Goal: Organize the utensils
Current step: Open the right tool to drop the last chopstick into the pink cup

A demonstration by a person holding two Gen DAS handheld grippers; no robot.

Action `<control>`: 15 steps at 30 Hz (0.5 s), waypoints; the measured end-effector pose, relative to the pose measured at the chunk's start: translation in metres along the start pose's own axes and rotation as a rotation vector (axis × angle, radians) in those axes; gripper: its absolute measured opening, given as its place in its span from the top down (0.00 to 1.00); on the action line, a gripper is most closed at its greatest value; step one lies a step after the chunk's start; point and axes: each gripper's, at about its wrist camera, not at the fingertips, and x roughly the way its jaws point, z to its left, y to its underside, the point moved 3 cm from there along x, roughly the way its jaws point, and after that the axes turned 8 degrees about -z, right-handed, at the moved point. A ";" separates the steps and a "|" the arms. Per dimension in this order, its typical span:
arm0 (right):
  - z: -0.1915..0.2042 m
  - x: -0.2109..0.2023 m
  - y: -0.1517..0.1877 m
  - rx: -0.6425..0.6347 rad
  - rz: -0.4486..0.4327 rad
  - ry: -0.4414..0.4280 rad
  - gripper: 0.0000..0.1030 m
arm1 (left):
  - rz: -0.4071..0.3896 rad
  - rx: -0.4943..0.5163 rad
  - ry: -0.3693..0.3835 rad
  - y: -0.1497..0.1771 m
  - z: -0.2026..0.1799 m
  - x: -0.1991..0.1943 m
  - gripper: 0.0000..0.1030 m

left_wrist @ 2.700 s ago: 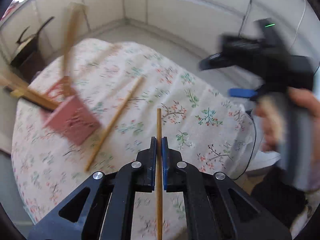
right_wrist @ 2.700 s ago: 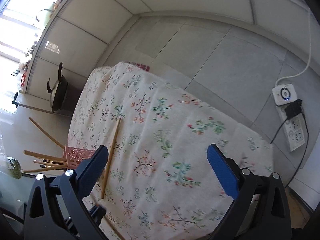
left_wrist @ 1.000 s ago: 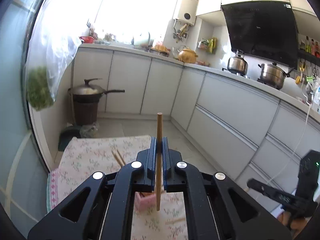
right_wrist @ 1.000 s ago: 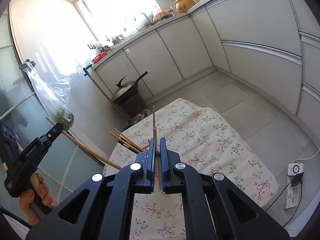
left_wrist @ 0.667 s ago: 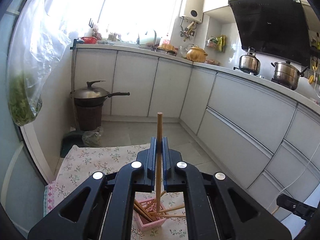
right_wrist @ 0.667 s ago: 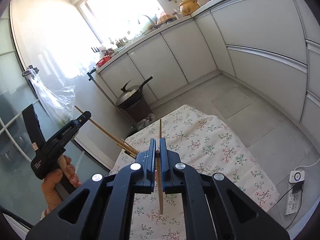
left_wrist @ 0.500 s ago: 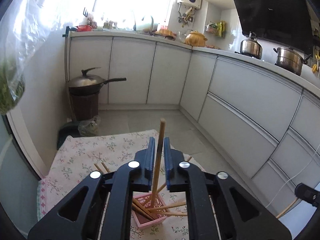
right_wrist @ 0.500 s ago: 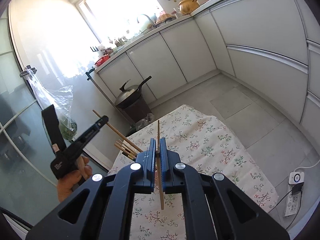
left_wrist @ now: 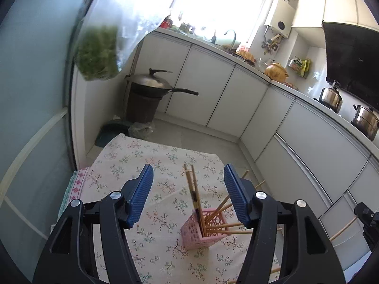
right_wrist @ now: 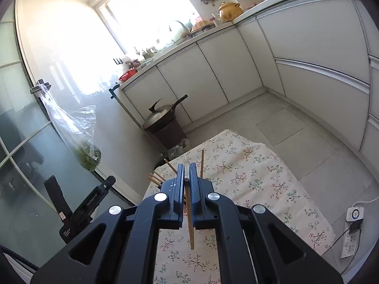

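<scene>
While the left gripper hangs above the pink holder, its fingers are opening with nothing between them; several chopsticks already stand splayed in the holder on the floral-clothed counter. The right gripper has its fingers clamped on one chopstick, which hangs nearly upright, its lower end free above the cloth. To do the step in hand well, the right gripper should probably carry its stick over the holder's open mouth, keep it close to vertical, lower the tip past the leaning sticks, and only then release. The left gripper should clear the approach path first.
</scene>
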 end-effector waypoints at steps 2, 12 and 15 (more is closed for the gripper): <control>0.008 -0.001 -0.003 -0.008 -0.009 -0.002 0.96 | 0.017 -0.027 -0.016 0.005 0.013 -0.008 0.42; 0.038 0.031 -0.038 -0.025 -0.112 0.052 0.96 | 0.027 -0.095 -0.031 0.007 0.039 -0.026 0.38; 0.045 0.049 -0.047 -0.049 -0.130 0.078 0.96 | 0.028 -0.121 -0.024 0.003 0.044 -0.026 0.37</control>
